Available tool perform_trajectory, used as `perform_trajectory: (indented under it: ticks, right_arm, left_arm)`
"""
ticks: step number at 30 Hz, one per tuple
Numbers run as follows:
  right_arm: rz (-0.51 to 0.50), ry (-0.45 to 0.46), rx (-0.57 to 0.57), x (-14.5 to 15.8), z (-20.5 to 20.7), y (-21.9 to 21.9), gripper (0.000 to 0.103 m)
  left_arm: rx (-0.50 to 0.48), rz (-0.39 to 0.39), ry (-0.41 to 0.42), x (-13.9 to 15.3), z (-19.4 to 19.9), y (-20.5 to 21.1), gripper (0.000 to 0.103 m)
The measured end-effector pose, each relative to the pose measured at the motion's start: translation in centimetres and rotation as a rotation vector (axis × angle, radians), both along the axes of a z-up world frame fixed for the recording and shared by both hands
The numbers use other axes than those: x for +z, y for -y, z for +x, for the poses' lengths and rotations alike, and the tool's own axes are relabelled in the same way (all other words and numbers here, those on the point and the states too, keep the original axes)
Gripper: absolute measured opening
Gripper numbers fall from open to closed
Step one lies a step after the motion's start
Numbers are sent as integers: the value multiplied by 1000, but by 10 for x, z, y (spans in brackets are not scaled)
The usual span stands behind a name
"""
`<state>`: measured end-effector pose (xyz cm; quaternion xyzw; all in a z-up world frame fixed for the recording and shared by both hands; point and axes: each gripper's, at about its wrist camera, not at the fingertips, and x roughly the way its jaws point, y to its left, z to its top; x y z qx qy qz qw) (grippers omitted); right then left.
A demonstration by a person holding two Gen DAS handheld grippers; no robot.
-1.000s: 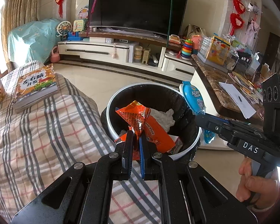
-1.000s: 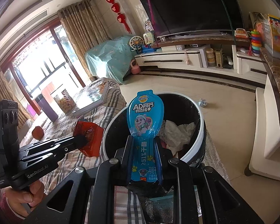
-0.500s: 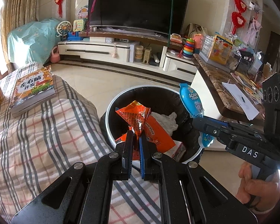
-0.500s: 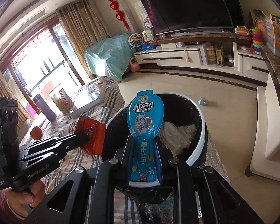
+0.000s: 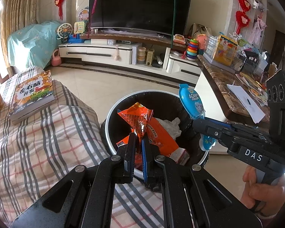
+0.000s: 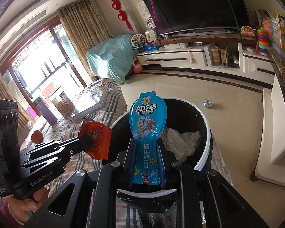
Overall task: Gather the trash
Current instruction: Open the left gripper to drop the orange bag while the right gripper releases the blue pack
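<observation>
Two grippers [image 5: 138, 135] [image 6: 146, 142]; two held wrappers [image 5: 137, 116] [image 6: 148, 121]; one bin [image 5: 112, 114].

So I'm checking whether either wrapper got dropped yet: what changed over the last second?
Nothing visibly changed. The left claw stays shut on the crumpled orange snack wrapper and the right claw on the blue cheese-stick wrapper, both above the round black bin.

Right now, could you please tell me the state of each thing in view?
Left gripper: shut on orange wrapper.
Right gripper: shut on blue wrapper.
Trash bin: open, partly filled.
Television: off.
Book: closed, lying flat.
</observation>
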<state>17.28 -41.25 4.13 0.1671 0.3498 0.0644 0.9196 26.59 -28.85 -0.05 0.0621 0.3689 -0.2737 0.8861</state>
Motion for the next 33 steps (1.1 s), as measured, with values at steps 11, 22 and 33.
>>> perform_trajectory:
  ticks: [11,22,33]
  right_arm:
    - [-9,-2,-4,1,9,0,20]
    - [-5,-25,-13,-5,14,8,20]
    - [-9,-31,-21,-6,17,13,20]
  left_arm:
    - [3,11,3,1,4,6,5]
    - [0,25,3,-2,7,12,5]
    - [0,36,-2,-5,12,17,5]
